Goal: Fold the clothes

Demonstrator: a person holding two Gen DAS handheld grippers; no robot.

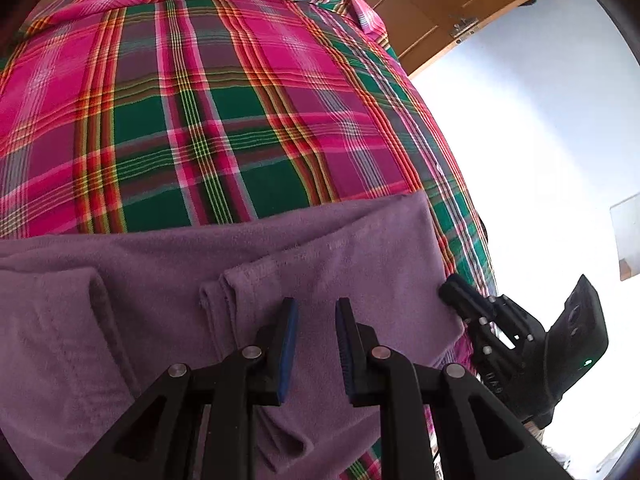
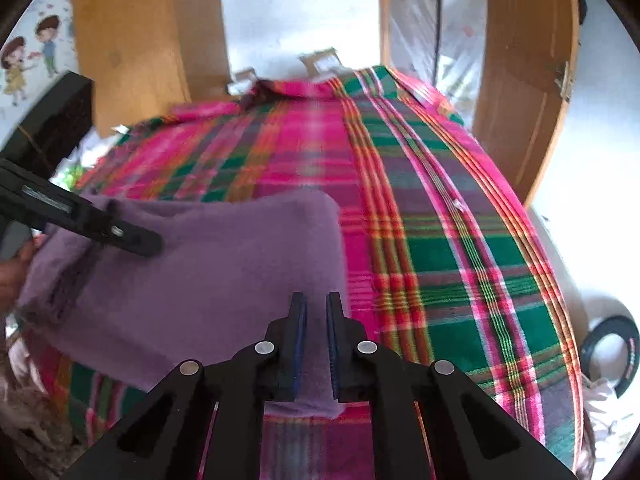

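Right wrist view shows the purple garment [image 2: 208, 264] lying folded on the plaid sheet [image 2: 460, 240], its edge pinched by the right gripper [image 2: 316, 304]; the left gripper [image 1: 316, 312] hovers parted above the cloth.

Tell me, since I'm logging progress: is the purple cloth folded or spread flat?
Folded: the purple cloth lies doubled over itself, layered edges showing, on the plaid sheet.

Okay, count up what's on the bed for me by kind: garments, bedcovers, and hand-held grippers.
Purple garment: 1
Plaid bedcover: 1
Hand-held grippers: 2, left hand-held gripper and right hand-held gripper
Total: 4
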